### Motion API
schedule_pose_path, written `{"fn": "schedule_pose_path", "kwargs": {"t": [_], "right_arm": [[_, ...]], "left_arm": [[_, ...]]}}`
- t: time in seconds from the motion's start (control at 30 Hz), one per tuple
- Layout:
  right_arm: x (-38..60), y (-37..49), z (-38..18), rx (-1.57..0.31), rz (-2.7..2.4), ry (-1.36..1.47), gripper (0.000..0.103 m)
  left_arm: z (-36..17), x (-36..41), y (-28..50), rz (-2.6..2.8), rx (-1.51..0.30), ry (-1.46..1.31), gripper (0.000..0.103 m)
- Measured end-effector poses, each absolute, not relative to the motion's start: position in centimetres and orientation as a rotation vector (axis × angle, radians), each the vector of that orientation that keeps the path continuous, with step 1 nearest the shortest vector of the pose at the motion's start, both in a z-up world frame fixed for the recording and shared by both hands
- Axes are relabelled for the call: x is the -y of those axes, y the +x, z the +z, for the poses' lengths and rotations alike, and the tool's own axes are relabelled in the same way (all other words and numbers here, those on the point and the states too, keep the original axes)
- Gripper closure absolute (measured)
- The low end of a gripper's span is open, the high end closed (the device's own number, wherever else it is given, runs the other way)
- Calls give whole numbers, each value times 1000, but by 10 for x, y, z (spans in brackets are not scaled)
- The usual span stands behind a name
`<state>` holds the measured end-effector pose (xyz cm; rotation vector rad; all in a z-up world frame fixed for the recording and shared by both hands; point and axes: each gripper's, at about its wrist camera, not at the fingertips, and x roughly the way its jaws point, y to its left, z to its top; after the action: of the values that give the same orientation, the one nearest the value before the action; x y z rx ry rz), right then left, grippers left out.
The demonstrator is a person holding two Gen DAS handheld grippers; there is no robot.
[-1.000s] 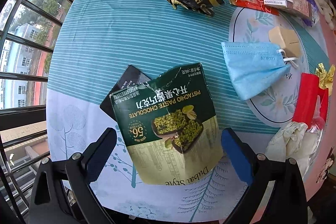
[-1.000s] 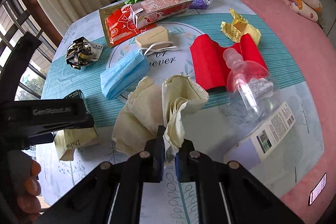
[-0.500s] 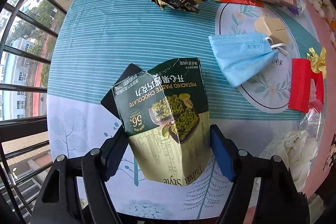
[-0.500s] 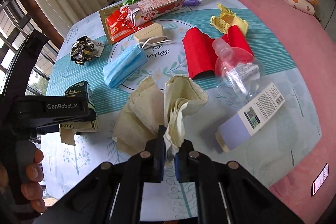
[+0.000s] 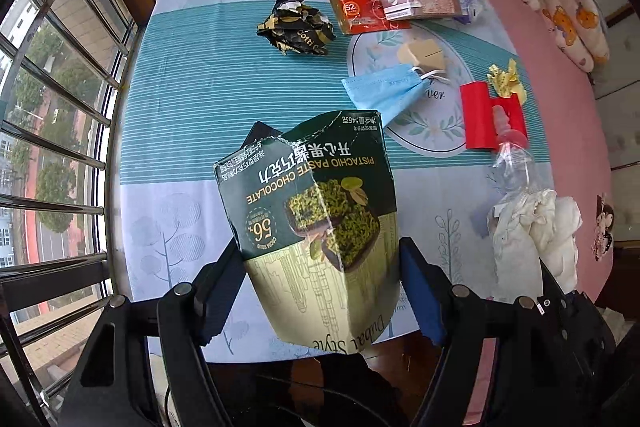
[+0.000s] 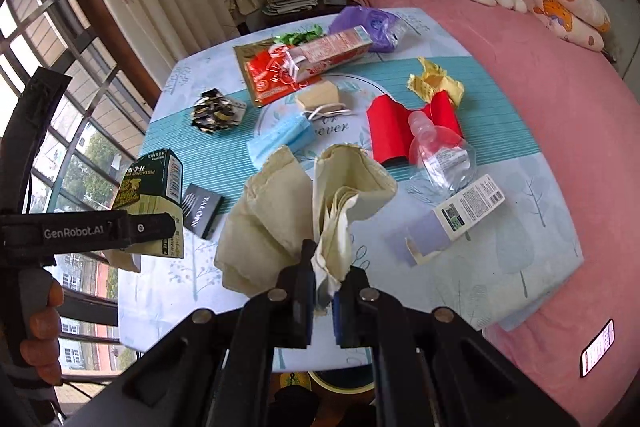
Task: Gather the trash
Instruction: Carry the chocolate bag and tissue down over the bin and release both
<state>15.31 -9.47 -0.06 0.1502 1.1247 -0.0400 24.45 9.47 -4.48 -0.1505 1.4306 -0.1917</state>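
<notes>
A: Dark green and pale gold cardboard, the pistachio chocolate box, is filling the near view. The left gripper is clamping it, one blue pad on each side wall, jaws standing fairly wide because the box is wide. The box is hanging clear of the tablecloth, torn top pointing away; whether anything is inside, I cannot tell.

B: And the other tool?

A: The right gripper is pinching a crumpled cream paper napkin, jaws nearly together with only the thin paper between them. The napkin is drooping from the pads, above the table.

B: What is lying underneath?

A: Just beyond the box's far edge a small black card packet is lying flat on the cloth. To the right, a lavender carton with a white label is lying on its side with one end flap open, and a clear plastic bottle is resting partly on a red folded card.

B: Farther out?

A: A blue face mask is lying mid-table beside a tan block. A crumpled yellow wrapper is sitting near the red card, and a black and gold crumpled wrapper is sitting well apart on the teal stripes. At the far edge a red and gold foil pouch is lying under a long pink carton, with a purple plastic bag behind it.
</notes>
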Motion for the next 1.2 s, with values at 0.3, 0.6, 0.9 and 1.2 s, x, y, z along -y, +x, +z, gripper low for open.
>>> {"fn": "schedule_pose_path", "kwargs": {"t": [0.3, 0.6, 0.9, 1.2], "right_arm": [[89, 113, -15, -1191, 150, 94, 97], [136, 67, -26, -1217, 313, 74, 97], [149, 12, -91, -1318, 425, 60, 97], [149, -10, -180, -1461, 360, 60, 97]], "left_arm": [[-18, -127, 163, -218, -1314, -140, 31], [-18, -96, 68, -171, -1260, -182, 31], [-70, -25, -7, -157, -1296, -171, 31], [-153, 8, -35, -178, -1390, -41, 31]]}}
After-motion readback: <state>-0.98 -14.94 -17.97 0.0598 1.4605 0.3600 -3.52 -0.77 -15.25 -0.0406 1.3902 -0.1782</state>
